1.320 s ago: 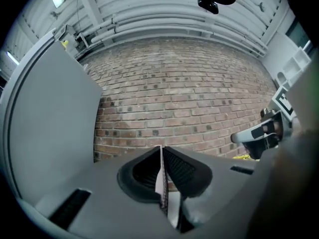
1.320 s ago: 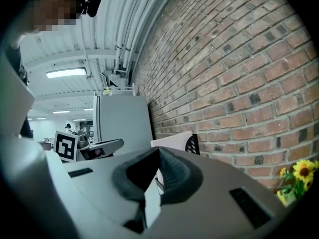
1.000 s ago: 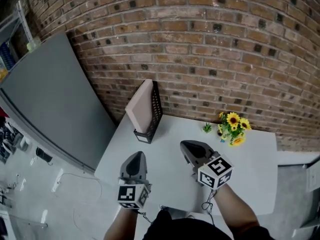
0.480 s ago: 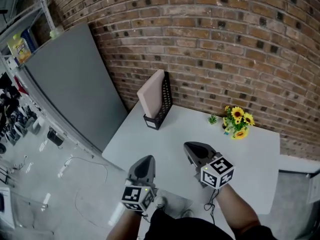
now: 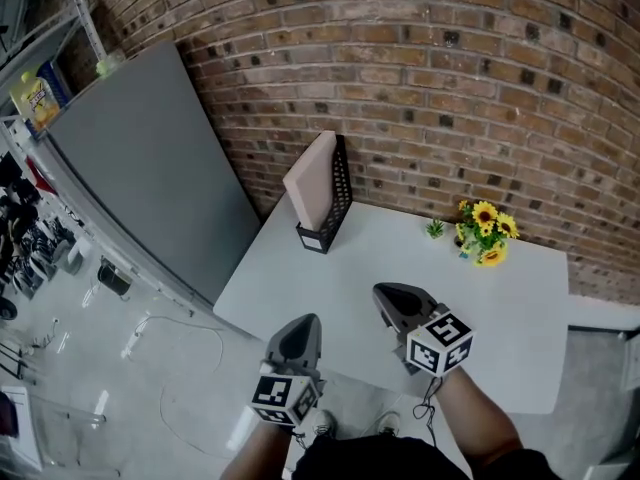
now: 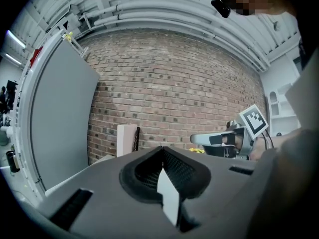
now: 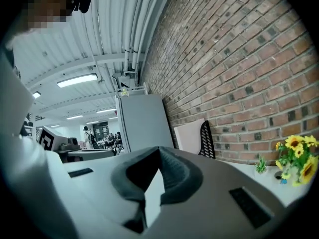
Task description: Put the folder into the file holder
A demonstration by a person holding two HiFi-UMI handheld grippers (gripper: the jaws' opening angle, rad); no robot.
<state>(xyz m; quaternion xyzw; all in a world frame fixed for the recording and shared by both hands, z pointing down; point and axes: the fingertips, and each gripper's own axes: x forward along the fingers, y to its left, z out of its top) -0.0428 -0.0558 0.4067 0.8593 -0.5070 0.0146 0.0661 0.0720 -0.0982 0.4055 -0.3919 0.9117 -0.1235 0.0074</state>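
At far left, a yellow bottle sits on a shelf, its label too small to read. My left gripper hangs by the white table's near edge, jaws pressed together on nothing, its cube showing black-and-white square markers. Beyond it, the pink folder stands inside the black mesh holder at the table's far left corner, against the brick wall. My right gripper hangs over the table, also closed and empty. Yellow flowers stand at far right.
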